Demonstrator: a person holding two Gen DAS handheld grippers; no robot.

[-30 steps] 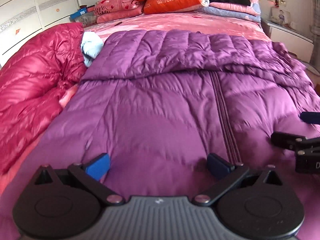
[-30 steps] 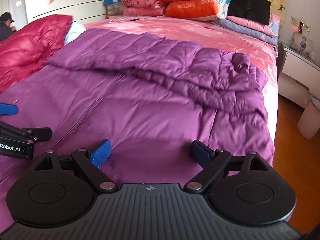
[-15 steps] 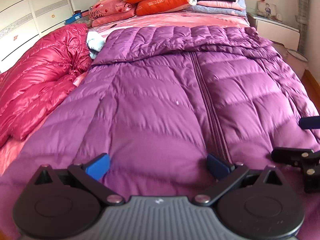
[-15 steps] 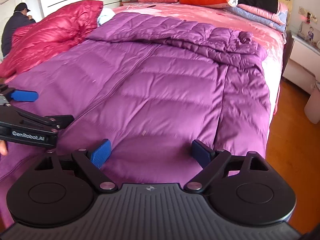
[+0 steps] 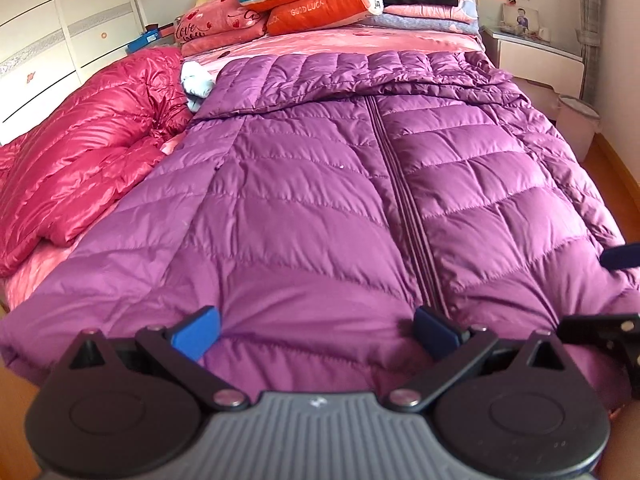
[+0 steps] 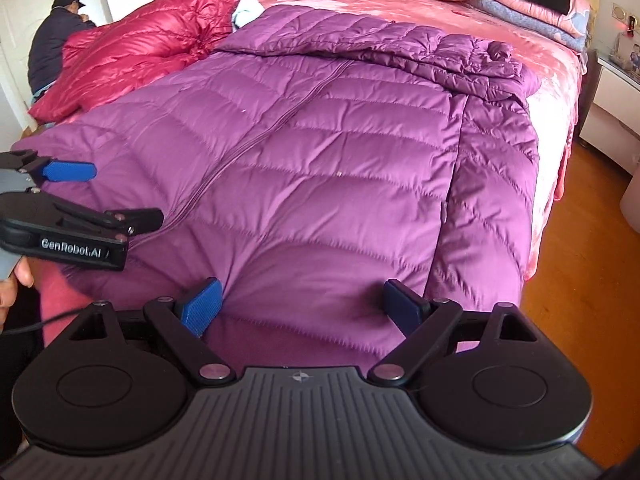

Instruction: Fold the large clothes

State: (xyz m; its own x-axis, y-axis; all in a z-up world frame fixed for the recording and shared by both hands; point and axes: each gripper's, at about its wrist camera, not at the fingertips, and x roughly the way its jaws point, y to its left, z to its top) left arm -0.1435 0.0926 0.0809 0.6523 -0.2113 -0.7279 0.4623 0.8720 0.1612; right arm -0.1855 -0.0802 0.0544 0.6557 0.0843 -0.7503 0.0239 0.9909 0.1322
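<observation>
Both grippers have pulled back toward the foot of the bed since a second ago, and more of the purple down jacket (image 5: pixel 320 200) now fills each view, right down to its hem. It lies flat on the pink bedspread (image 5: pixel 400 40), front side up and zipped shut. Long axis runs straight up the bed: hem at the near edge by the grippers, folded-over hood end pointing away toward the stacked pillows (image 5: pixel 320 0) at the headboard. The zipper (image 5: pixel 404 200) traces that line up the middle.

Left gripper (image 5: pixel 316 334) hangs just over the hem, blue pads spread wide with nothing between them, the right pad sitting beside the foot of the zipper. Right gripper (image 6: pixel 300 304) is likewise spread apart and pinching nothing, poised over the hem on the jacket's right half, near the seam where the sleeve (image 6: pixel 492 184) lies straight down along the bed's edge toward the wooden floor (image 6: pixel 580 280).

In the right wrist view the left gripper shows at the left border, with a thumb and a pink sleeve (image 6: pixel 60 300) below it. In the left view the right gripper's pad pokes in at the right edge.

Off to the left, a red down jacket (image 5: pixel 80 152) lies crumpled on the bed, touching the purple one's side, with a light blue cloth (image 5: pixel 196 84) tucked between them. A person in dark clothes (image 6: pixel 52 44) stands by the wardrobe beyond it.
</observation>
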